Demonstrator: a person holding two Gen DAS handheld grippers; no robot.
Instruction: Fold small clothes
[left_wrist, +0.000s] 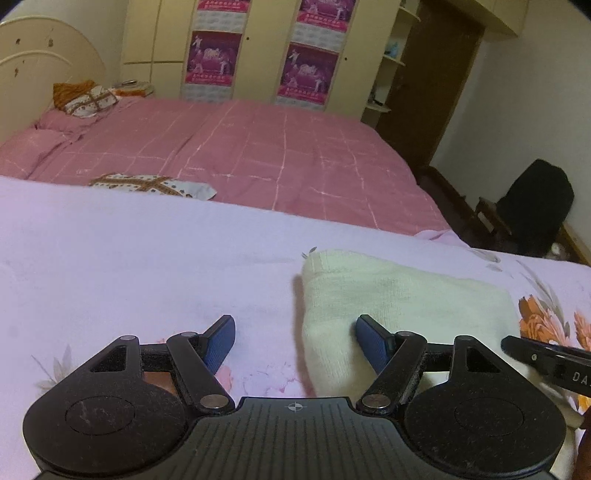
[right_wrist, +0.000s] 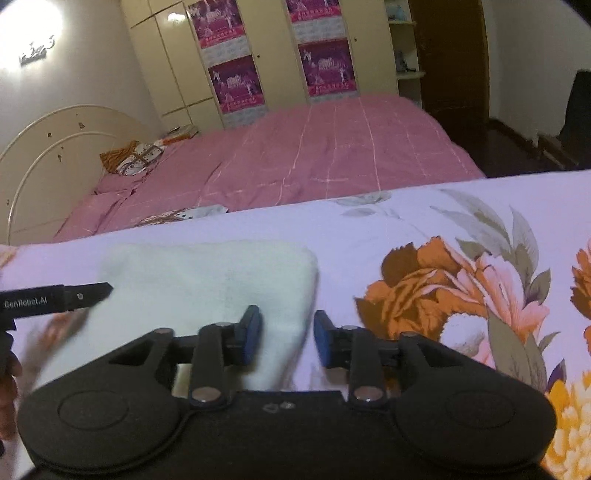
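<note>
A cream-white folded cloth (left_wrist: 391, 295) lies on the pale lilac floral sheet (left_wrist: 129, 258). My left gripper (left_wrist: 295, 341) is open, its jaws straddling the cloth's left near edge; the right blue pad (left_wrist: 371, 343) rests over the cloth. In the right wrist view the same cloth (right_wrist: 207, 277) lies left of centre. My right gripper (right_wrist: 287, 338) is open over the cloth's right near corner, with the left pad (right_wrist: 253, 332) above the cloth. Each gripper's finger shows at the edge of the other's view: the right one (left_wrist: 546, 356) and the left one (right_wrist: 55, 299).
A pink checked bed (left_wrist: 240, 147) lies beyond the sheet, with a patterned garment (left_wrist: 151, 184) on its near edge and pillows (left_wrist: 85, 98) at the headboard. Wardrobes with posters (left_wrist: 306, 70) stand behind. A dark chair (left_wrist: 532, 206) is at the right. Large orange flowers (right_wrist: 424, 288) are printed on the sheet.
</note>
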